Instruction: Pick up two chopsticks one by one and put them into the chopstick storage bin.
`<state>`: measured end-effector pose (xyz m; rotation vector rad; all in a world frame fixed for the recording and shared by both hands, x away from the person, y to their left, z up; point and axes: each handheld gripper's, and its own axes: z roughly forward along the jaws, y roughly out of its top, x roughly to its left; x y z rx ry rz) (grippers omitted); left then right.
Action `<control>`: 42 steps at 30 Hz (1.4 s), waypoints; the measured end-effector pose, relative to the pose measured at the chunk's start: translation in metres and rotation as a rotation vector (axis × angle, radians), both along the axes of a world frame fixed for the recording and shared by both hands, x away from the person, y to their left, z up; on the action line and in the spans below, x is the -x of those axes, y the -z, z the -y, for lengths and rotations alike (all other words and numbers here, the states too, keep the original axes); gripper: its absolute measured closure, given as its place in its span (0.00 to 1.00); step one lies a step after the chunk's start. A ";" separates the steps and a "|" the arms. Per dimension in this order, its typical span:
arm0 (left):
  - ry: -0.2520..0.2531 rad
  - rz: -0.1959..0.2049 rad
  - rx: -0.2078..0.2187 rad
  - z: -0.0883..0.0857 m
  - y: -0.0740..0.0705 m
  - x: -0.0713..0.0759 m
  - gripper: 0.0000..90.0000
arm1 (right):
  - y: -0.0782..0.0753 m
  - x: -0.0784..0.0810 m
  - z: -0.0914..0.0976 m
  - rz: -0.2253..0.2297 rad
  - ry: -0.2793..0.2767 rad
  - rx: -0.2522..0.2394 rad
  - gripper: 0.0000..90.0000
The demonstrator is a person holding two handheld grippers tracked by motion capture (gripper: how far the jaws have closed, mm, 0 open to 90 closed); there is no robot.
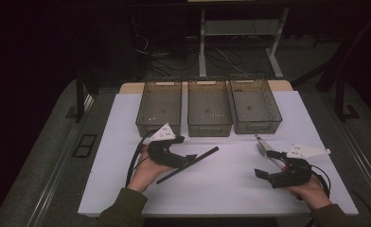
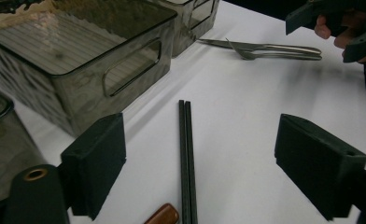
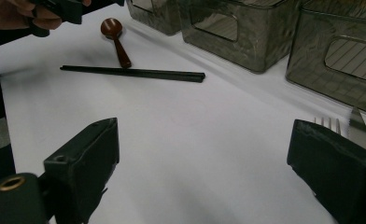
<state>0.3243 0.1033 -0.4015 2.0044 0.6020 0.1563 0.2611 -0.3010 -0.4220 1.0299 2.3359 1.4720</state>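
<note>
A pair of black chopsticks (image 1: 207, 153) lies slantwise on the white table (image 1: 221, 189). My left gripper (image 1: 190, 158) hovers over their middle. In the left gripper view the chopsticks (image 2: 187, 154) run between the two open jaws of that gripper (image 2: 209, 168), touching neither pad. A brown wooden spoon (image 2: 163, 215) lies beside them, and it also appears in the right gripper view (image 3: 118, 39) behind the chopsticks (image 3: 134, 73). My right gripper (image 1: 261, 174) rests open at the right, with nothing between its jaws (image 3: 207, 170). A fork (image 3: 328, 123) and a knife (image 3: 361, 128) lie just past its right jaw.
Three translucent smoky bins stand in a row at the table's far side: left (image 1: 157, 127), middle (image 1: 209, 128), right (image 1: 257, 126). The fork and knife (image 1: 264, 146) lie before the right bin. Open white tabletop spreads between the two hands.
</note>
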 end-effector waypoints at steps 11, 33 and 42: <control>0.030 -0.049 -0.064 0.011 0.013 -0.006 0.47 | 0.000 0.000 0.000 0.005 -0.005 -0.002 0.09; 0.062 -0.131 -0.205 0.023 0.039 -0.019 0.85 | 0.002 -0.001 -0.001 -0.002 -0.004 -0.001 0.09; 0.065 -0.137 -0.223 0.024 0.044 -0.021 0.88 | 0.002 -0.001 0.000 -0.003 -0.005 -0.004 0.09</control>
